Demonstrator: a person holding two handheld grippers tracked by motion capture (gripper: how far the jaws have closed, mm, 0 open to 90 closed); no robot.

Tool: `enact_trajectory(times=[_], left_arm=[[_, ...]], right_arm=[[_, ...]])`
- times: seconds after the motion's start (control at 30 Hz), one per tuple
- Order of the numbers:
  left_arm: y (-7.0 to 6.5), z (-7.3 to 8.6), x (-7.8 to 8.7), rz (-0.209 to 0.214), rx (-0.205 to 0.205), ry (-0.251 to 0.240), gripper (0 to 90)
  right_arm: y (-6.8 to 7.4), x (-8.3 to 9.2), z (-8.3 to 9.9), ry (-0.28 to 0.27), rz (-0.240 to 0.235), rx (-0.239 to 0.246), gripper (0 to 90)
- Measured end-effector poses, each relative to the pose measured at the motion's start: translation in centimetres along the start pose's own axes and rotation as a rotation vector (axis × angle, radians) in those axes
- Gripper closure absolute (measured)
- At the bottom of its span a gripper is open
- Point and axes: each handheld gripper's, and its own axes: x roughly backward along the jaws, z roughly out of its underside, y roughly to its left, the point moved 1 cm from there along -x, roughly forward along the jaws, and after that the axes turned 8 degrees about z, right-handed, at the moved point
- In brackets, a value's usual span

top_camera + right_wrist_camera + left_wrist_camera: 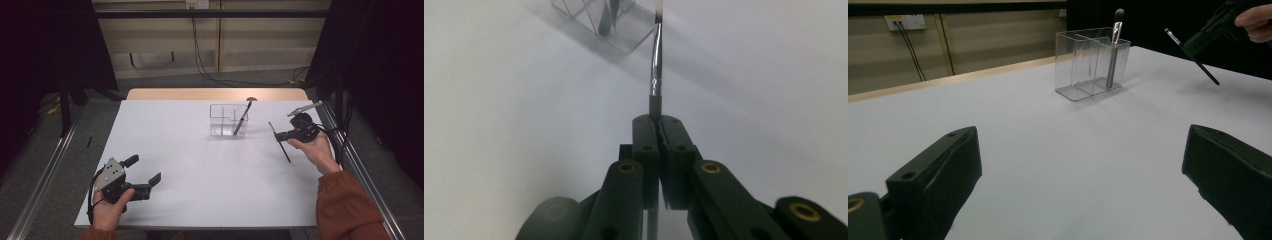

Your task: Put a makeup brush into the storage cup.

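I take the clear acrylic organizer as my landmark; it stands on the white worktop, toward the far edge and a little right of centre. Inside it, in its right-hand compartment as the high view shows it, a dark-handled makeup brush leans upright with its bristle end up.

My right gripper sits to the right of the organizer, near it but apart. Its jaws are pressed together on a second, thinner brush, clamped partway along the dark handle. In the right gripper view, this brush's silver ferrule and tip point toward the organizer's corner without touching it. In the high view the brush slants above the worktop, its handle end trailing toward the near side.

My left gripper rests well apart from the organizer, toward the near left corner of the worktop. Its jaws stand wide apart with nothing between them.
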Motion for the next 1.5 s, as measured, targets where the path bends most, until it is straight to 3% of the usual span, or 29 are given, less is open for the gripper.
enact_trajectory(times=[0.23,0.57,0.93,1.3,1.5], left_arm=[[0.0,0.0,0.0,-0.004,0.000,0.001,2.5],[0.0,0.0,0.0,-0.005,-0.003,0.003,2.5],[0.0,0.0,0.0,-0.003,-0.005,0.005,2.5],[-0.1,0.0,0.0,0.004,-0.010,0.006,2.5],[-0.1,0.0,0.0,0.002,-0.009,0.006,2.5]], right_arm=[[0.0,0.2,0.8,-0.068,-0.011,-0.027,87.1],[0.1,0.8,1.8,-0.248,-0.048,-0.013,87.1],[0.3,1.2,2.3,-0.406,-0.056,-0.037,87.1],[0.9,1.7,2.3,-0.499,-0.055,-0.082,87.1],[1.2,2.7,1.8,-0.553,-0.055,-0.073,87.0]])
